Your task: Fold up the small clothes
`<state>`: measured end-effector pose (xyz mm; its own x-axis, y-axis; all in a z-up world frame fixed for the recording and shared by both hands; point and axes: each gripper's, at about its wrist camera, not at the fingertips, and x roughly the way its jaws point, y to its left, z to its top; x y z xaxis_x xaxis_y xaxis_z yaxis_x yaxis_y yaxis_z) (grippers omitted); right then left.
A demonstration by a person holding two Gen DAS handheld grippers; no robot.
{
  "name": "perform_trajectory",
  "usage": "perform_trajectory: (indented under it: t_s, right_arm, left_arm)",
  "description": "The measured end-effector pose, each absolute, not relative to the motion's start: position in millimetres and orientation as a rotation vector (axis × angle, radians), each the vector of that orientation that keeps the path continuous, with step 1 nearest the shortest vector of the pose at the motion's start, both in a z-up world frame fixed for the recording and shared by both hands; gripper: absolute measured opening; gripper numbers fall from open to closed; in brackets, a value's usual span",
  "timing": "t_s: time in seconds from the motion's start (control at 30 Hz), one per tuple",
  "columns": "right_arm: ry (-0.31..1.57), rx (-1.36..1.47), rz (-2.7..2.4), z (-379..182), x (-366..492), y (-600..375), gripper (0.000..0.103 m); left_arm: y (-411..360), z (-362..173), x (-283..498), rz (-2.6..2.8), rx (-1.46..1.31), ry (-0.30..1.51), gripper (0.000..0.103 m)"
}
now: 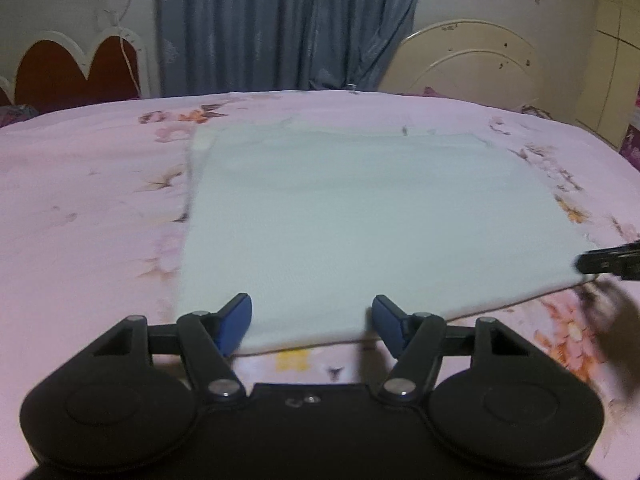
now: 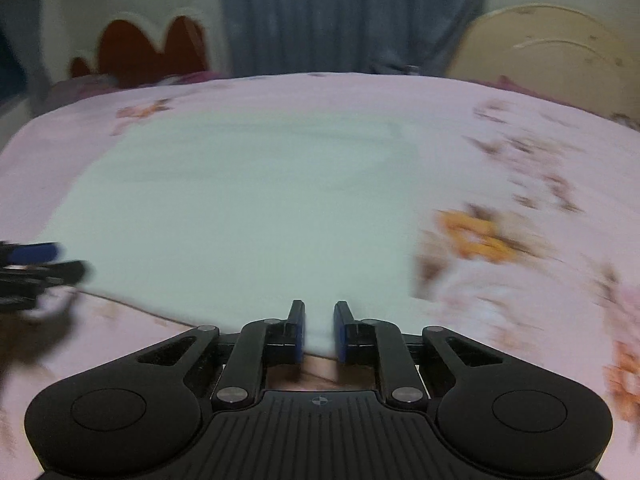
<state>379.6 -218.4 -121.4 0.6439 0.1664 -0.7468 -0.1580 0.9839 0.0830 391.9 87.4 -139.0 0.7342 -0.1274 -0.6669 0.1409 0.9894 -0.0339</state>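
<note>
A pale white garment [image 1: 360, 220] lies flat on the pink floral bedsheet [image 1: 80, 208]. My left gripper [image 1: 312, 326] is open, its blue pads spread wide over the garment's near edge. My right gripper [image 2: 319, 332] has its jaws narrowed around the near hem of the same garment [image 2: 248, 208], with cloth between the pads. The right gripper also shows at the right edge of the left wrist view [image 1: 612, 262], and the left gripper shows at the left edge of the right wrist view [image 2: 36, 264]. Both views are blurred.
The pink floral sheet [image 2: 520, 160] covers the bed. Behind it hang blue curtains [image 1: 288, 24]. A red and white headboard [image 1: 76, 64] stands at the back left and a cream one [image 1: 472, 56] at the back right.
</note>
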Motion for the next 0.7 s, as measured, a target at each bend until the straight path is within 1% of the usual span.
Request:
perform_trajectory:
  t_s: [0.13, 0.2, 0.33, 0.47, 0.6, 0.7]
  right_arm:
    - [0.869, 0.005, 0.158, -128, 364, -236, 0.015]
    - [0.864, -0.006, 0.158, -127, 360, -233, 0.015]
    - [0.801, -0.003, 0.18, -112, 355, -225, 0.015]
    - [0.868, -0.045, 0.179, -125, 366, -214, 0.015]
    - [0.811, -0.011, 0.192, -114, 360, -215, 0.015]
    - [0.877, -0.033, 0.187, -126, 367, -213, 0.015]
  left_arm:
    - [94, -139, 390, -0.132, 0.011, 0.738, 0.067]
    - [92, -137, 392, -0.126, 0.008, 0.741, 0.065]
    - [92, -137, 393, -0.123, 0.009, 0.746, 0.065]
    - [93, -137, 392, -0.122, 0.007, 0.753, 0.065]
    - [96, -139, 391, -0.121, 0.003, 0.754, 0.066]
    - [95, -140, 391, -0.119, 0.004, 0.753, 0.066]
